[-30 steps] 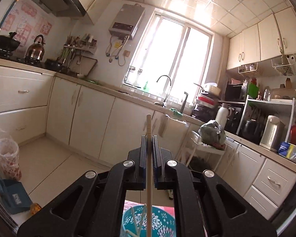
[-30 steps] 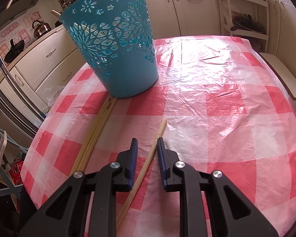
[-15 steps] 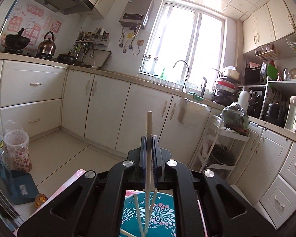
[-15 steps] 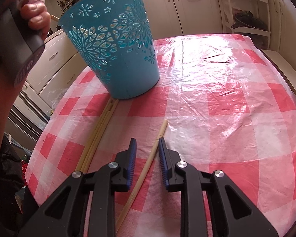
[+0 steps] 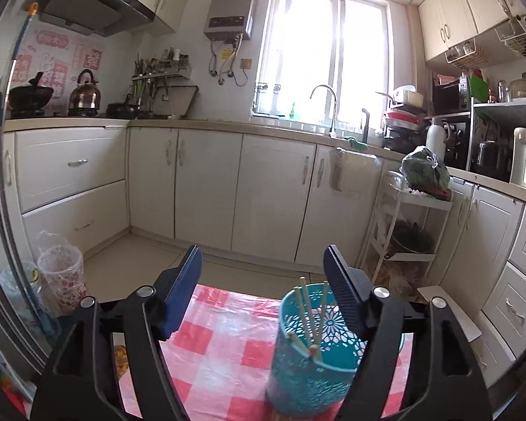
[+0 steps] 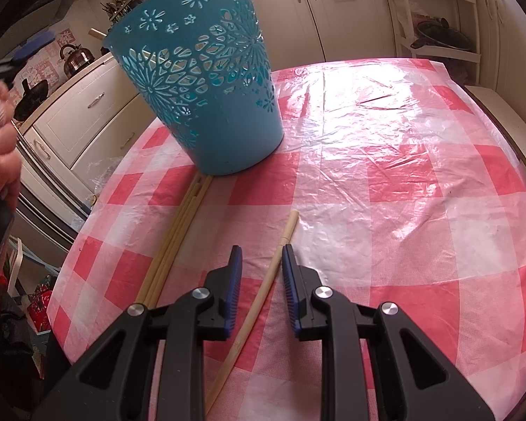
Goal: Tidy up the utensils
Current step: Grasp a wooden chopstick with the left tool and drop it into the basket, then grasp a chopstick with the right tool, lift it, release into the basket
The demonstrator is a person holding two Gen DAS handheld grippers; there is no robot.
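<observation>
Now your left gripper point(image 5: 263, 273) is hanging wide open above the table, gripping nothing, with the blue basket point(image 5: 312, 361) sitting just under its right finger. Several chopsticks point(image 5: 310, 315) are standing inside that basket, leaning against its wall. Over on your right, the right gripper point(image 6: 262, 263) is hovering low with its jaws parted around a single chopstick point(image 6: 263, 287), which is lying flat on the checked tablecloth point(image 6: 403, 182) and running between the fingers; they aren't clamping it. Just to its left, a bundle of chopsticks point(image 6: 173, 242) is lying on the cloth, its far ends reaching the basket's base.
</observation>
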